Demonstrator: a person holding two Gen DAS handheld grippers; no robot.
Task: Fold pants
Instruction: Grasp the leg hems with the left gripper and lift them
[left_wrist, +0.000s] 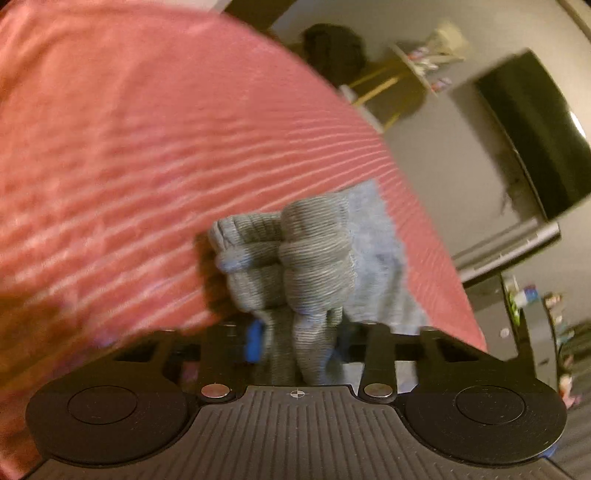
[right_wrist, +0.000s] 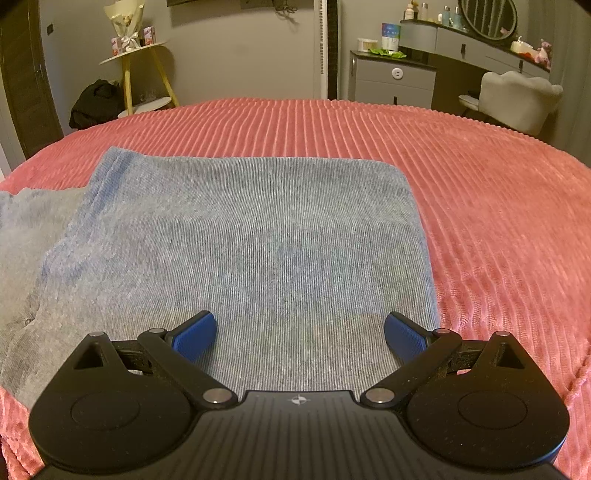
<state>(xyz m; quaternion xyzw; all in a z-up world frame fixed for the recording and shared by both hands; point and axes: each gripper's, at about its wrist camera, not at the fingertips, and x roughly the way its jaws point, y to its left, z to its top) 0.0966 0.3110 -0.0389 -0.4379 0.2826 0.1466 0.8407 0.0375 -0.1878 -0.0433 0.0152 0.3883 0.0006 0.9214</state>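
The grey knit pants lie spread on the pink ribbed bedspread, a folded flat panel in front of me and a loose part trailing left. My right gripper is open, its blue pads just above the near edge of the flat panel, holding nothing. In the tilted, blurred left wrist view, my left gripper is shut on a bunched ribbed part of the pants, lifted off the bedspread. Its fingertips are mostly hidden by the cloth.
A yellow-legged side table and a dark bag stand beyond the bed's far left. A grey dresser, vanity with mirror and white chair stand far right. A dark TV hangs on the wall.
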